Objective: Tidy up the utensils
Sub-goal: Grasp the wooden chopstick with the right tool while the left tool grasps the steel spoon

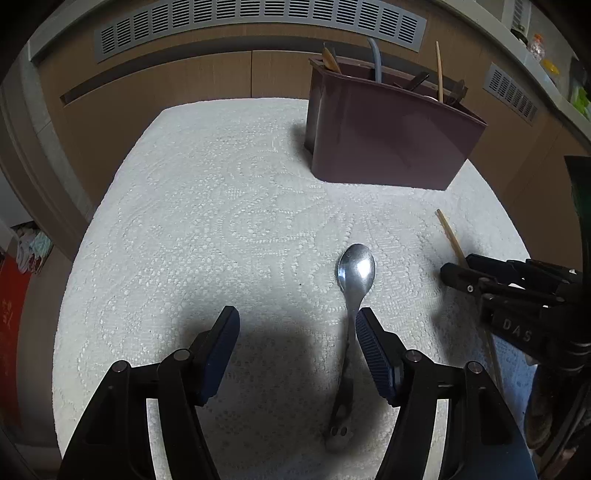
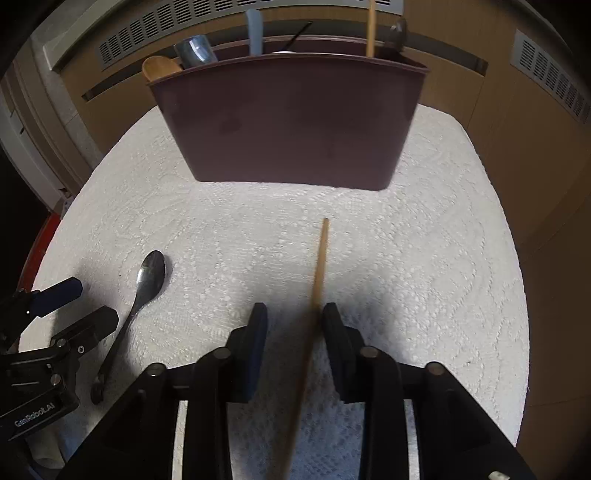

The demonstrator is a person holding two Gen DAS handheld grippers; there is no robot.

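On the white lace-patterned tablecloth [image 1: 207, 206], nearest the cameras, the left gripper [image 1: 297, 332] is hovering with its jaws spread wide, gripping nothing; the shiny metal spoon [image 1: 355, 273] is lying between them, its handle passing just beside the right-hand blue pad [image 1: 373, 350], though whether they touch cannot be told. To its right, the right gripper [image 2: 294, 319] is standing partly open astride the slim pale wooden chopstick [image 2: 319, 266], which is running forward close beside the right-hand finger [image 2: 334, 332]; contact there is unclear, and the stick is not clamped. Ahead of both tools a broad stretch of bare cloth is lying open, widest on the left side, out to the cloth's rounded edge. Farther off, the tall mauve plastic utensil holder [image 2: 291, 118] is standing upright near the far edge, already holding a wooden spoon [image 2: 160, 68], another upright chopstick [image 2: 371, 29] and several darker utensils. Beyond it, brown wood-grain cabinet doors [image 1: 159, 77] and a grey slotted vent grille [image 1: 258, 22] are closing off the background.
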